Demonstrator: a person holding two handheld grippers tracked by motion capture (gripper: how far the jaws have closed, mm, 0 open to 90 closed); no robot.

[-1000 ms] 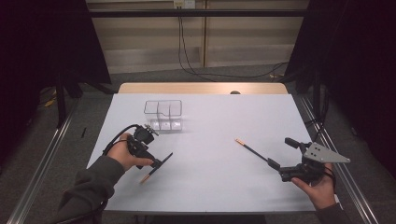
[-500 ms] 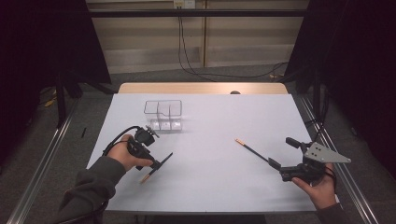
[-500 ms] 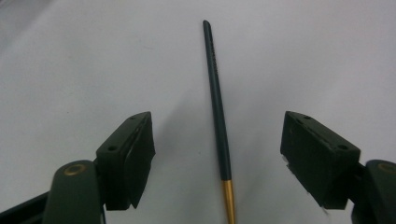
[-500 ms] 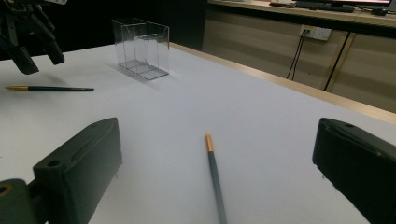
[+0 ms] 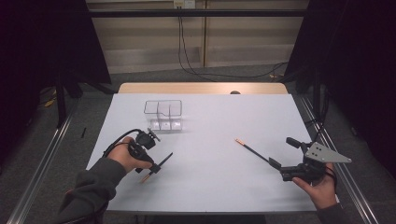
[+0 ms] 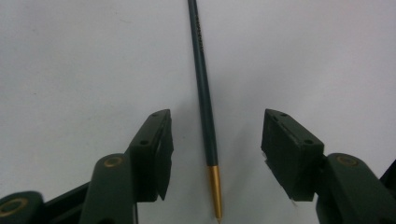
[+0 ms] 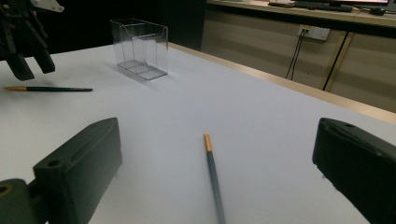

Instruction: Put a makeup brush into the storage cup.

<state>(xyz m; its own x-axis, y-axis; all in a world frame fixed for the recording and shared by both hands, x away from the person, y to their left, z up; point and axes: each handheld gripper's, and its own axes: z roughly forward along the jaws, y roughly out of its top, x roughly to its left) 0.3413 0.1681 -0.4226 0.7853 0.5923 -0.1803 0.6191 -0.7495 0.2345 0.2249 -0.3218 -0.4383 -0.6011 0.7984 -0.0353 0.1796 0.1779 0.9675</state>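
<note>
Closing in is the one change since a second ago: the left gripper [image 5: 156, 164] has been drawing its jaws together around the dark pencil [image 6: 205, 116] on the tabletop [image 5: 210, 186], while both hands have kept their places. From its own view the jaws stand half spread, one on each side of the shaft just above its gold tip, with white surface showing on both sides, so nothing is pinched yet. That gripper points down at the pencil near the front left of the tabletop, which puts the shaft square between the pads, ready, I'd judge, for a clean pick.

Over on the right, the right gripper [image 5: 282, 156] rests low near the table's edge, jaws spread wide, with a second pencil [image 7: 214, 179] lying between them and running out ahead, gold end away from the hand. It looks lined up to take that one lengthwise.

A clear plastic holder [image 5: 163, 114] with compartments stands upright farther back, well apart from both pencils, likely where they are meant to go.
</note>
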